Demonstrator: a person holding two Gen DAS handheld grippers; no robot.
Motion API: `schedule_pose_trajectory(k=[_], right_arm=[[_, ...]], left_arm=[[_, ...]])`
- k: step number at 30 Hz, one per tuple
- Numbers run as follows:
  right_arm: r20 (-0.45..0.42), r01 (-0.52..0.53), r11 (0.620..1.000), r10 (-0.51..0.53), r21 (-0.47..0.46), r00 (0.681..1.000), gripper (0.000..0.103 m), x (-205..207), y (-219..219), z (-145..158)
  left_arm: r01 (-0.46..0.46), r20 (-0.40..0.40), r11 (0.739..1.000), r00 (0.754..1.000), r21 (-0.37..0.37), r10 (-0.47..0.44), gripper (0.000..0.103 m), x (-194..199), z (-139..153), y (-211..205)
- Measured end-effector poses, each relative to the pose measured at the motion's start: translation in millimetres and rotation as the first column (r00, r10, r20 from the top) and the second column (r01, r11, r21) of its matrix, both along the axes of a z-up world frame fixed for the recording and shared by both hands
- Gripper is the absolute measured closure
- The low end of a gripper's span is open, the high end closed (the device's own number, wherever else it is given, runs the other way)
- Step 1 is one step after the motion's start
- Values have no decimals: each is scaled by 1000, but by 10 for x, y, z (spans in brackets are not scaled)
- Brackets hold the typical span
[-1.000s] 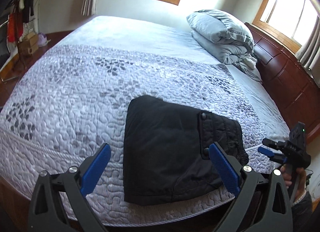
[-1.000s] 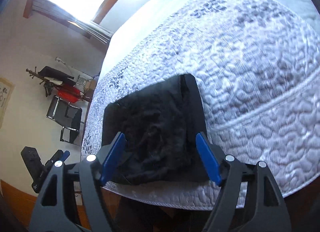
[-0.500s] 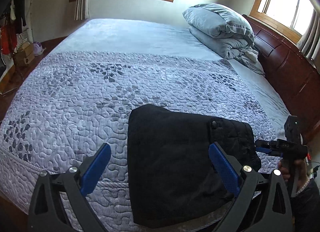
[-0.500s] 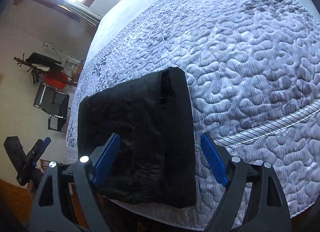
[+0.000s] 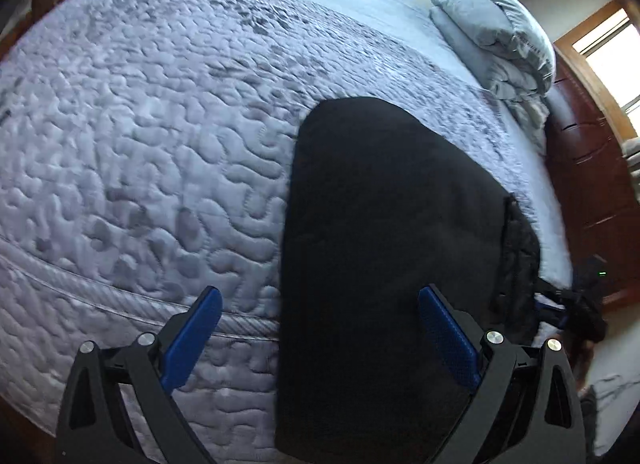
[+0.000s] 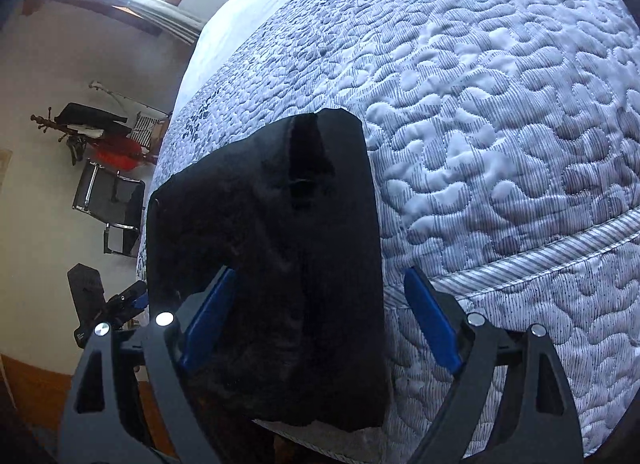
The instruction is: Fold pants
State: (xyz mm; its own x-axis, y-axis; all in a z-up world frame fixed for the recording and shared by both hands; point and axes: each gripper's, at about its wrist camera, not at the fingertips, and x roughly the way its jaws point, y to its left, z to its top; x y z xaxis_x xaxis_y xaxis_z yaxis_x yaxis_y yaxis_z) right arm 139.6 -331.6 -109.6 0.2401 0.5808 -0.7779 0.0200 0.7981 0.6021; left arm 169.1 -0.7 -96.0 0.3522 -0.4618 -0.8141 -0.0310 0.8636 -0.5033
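**Q:** So where are the pants sitting?

**A:** The black folded fabric pants lie flat in a compact rectangle on the pale grey quilted bedspread, right at the bed's near edge, one end slightly over the striped border.

**Q:** And the grippers?

**A:** The left gripper, black frame with blue pads, is spread wide, holding nothing; its right pad sits over the pants, its left pad over bare quilt. The right gripper is the same deal, wide apart and empty, straddling the pants' right edge.

**Q:** Anything else around?

**A:** A grey bundled duvet by the dark wooden headboard, well apart from the pants.
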Motion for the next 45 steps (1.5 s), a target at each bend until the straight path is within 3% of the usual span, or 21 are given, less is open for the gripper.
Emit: schedule_pose_trajectory(k=[5,7,10,11,15,23,28,32,36,40,43,45], right_arm=[[-9,-5,1000,5,28,1000,16,11,-17,-59],[-15,-22,999,22,45,1000,15,26,-26,-91],[-21,-49,995,51,86,998,15,54,-55,-125],[-26,-56,993,59,106,998,15,68,-70,-139],[-41,-91,980,100,176,994,13,123,-136,-230],[-86,-133,952,162,275,983,10,241,-224,-420],[-99,-154,934,195,322,976,8,304,-206,-518],[-96,-186,915,234,357,968,6,240,-188,-496],[-97,-235,911,282,339,954,6,280,-92,-483],[-94,-232,911,279,341,956,7,276,-110,-458],[-82,-223,920,262,323,961,25,236,-146,-413],[-71,-210,919,247,332,967,39,198,-180,-378]], left_arm=[[64,-92,968,992,-244,-89,4,123,-306,37],[108,-112,939,982,-328,-152,4,187,-420,32],[156,-123,906,968,-394,-221,4,277,-543,24],[170,-130,884,960,-436,-249,4,314,-601,24],[203,-147,829,935,-522,-322,4,438,-693,9],[239,-173,759,891,-605,-419,4,579,-710,-99],[246,-193,744,872,-621,-450,4,581,-777,-205],[269,-207,755,859,-598,-469,4,607,-788,-358],[254,-205,715,849,-651,-488,4,594,-805,-405],[242,-213,723,853,-647,-477,4,596,-859,-440],[200,-217,730,874,-654,-434,5,591,-898,-384],[203,-212,746,882,-634,-420,12,574,-895,-367]])
